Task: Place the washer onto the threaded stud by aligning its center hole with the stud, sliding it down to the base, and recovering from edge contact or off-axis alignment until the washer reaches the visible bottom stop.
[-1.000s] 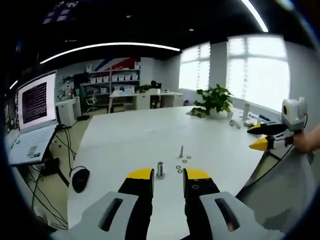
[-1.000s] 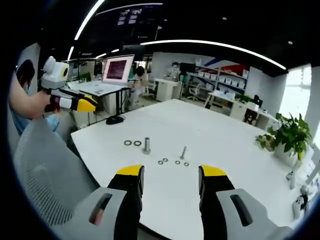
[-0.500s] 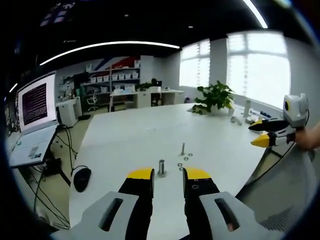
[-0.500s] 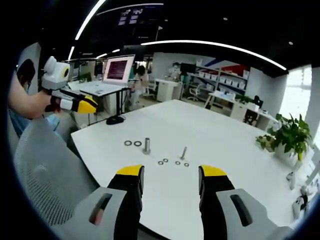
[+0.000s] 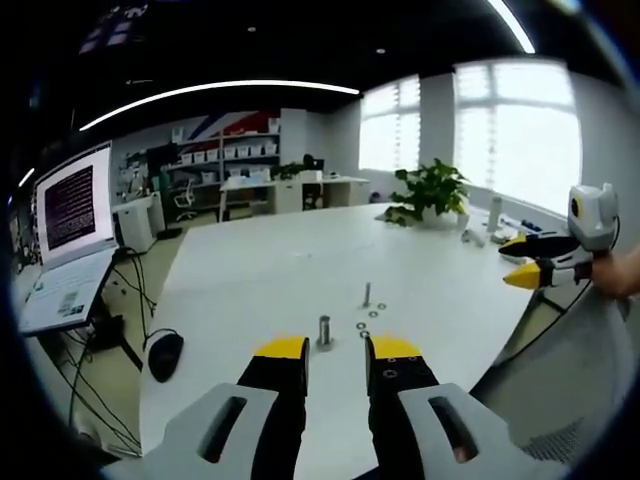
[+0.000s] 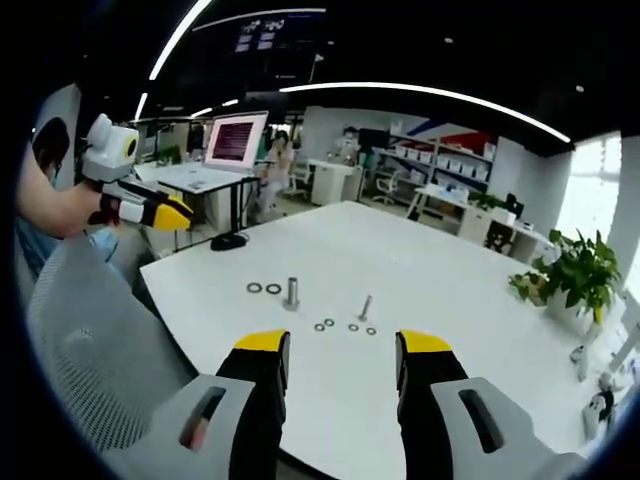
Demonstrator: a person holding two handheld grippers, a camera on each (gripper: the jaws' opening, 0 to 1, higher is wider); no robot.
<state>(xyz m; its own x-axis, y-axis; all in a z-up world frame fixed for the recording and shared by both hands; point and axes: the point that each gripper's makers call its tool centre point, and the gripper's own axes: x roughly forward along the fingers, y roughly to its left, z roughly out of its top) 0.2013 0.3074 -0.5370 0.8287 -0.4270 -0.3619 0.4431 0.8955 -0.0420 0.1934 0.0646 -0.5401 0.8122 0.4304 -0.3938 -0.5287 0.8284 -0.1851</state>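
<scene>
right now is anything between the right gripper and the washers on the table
Nothing visible. The right gripper is open and empty, with bare table between its jaws and the small washers lying by the thin stud. The thick stud stands off to the side.

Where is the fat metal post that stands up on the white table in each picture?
Left gripper view: the fat post stands low in the middle, just above the gap between the jaws.
Right gripper view: the fat post stands left of middle, two washers at its left.
Shared landmark: the thin bolt upright nearby.
</scene>
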